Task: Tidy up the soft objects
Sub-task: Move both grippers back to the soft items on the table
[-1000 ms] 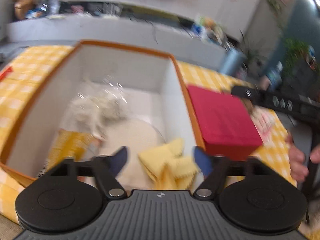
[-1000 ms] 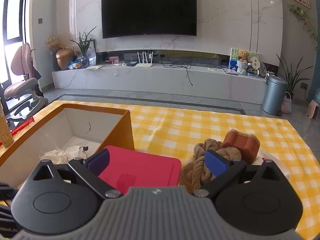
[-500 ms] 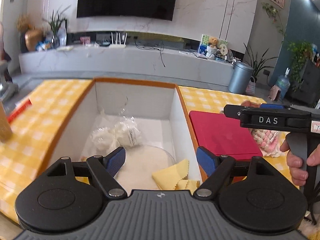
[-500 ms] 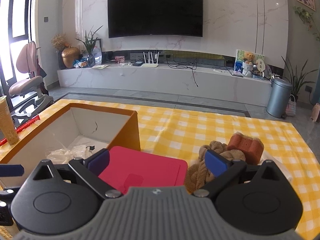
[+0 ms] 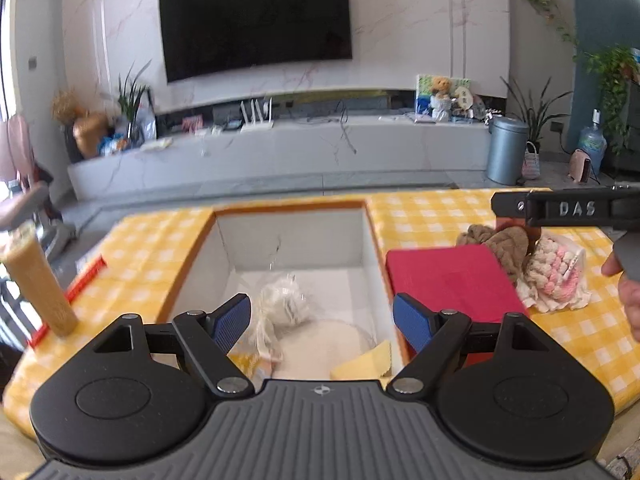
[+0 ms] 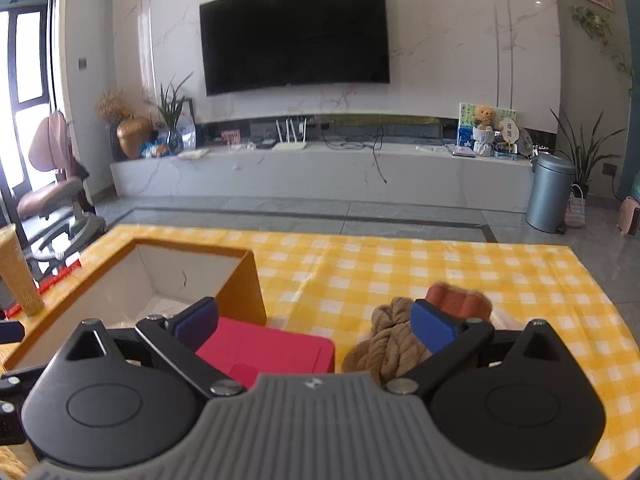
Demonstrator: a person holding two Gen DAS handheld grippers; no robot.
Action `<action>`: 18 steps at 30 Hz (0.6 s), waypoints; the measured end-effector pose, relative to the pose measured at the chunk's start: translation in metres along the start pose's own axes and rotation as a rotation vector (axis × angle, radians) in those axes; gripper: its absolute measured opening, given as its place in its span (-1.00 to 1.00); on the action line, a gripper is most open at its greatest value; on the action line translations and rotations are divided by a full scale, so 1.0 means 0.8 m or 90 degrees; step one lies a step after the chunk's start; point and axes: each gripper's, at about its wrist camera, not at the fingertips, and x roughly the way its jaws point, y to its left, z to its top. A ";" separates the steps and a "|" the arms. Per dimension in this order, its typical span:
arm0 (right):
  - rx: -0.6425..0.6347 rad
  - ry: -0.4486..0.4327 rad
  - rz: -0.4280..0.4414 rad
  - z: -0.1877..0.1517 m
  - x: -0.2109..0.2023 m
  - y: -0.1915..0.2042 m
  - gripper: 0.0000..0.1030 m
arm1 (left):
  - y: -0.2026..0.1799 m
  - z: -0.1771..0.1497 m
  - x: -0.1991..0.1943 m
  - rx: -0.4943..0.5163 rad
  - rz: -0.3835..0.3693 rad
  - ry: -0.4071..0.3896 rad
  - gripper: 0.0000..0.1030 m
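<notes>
An open orange box (image 5: 370,224) with a white inside stands on the yellow checked table; it also shows in the right wrist view (image 6: 240,284). In it lie a clear bag of white stuffing (image 5: 280,308), a white round pad (image 5: 320,350) and a yellow cloth (image 5: 366,362). My left gripper (image 5: 322,322) is open and empty above the box's near end. My right gripper (image 6: 314,326) is open and empty, held above the red lid (image 6: 272,352). A brown knitted rope (image 6: 390,340), an orange sponge (image 6: 456,302) and a pink-white knit (image 5: 554,276) lie to the right.
The red lid (image 5: 448,280) lies flat just right of the box. A tan tube (image 5: 38,280) stands at the table's left edge beside a red strip (image 5: 86,276). The right gripper's body (image 5: 572,210) reaches in from the right.
My left gripper has let go of the yellow cloth, which now lies in the box, and has risen and pulled back. My right gripper barely moved.
</notes>
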 end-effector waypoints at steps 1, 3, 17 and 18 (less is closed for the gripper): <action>0.009 -0.006 0.001 0.003 -0.006 -0.006 0.95 | -0.004 0.004 -0.004 0.003 0.004 -0.006 0.84; 0.020 -0.019 -0.005 0.008 -0.016 -0.017 0.95 | -0.012 0.013 -0.012 0.006 0.006 -0.017 0.84; 0.086 -0.039 -0.067 0.008 -0.051 -0.100 0.95 | -0.099 0.070 -0.033 0.002 -0.108 -0.097 0.84; 0.099 -0.035 -0.069 0.007 -0.050 -0.111 0.95 | -0.108 0.070 -0.029 0.005 -0.120 -0.097 0.84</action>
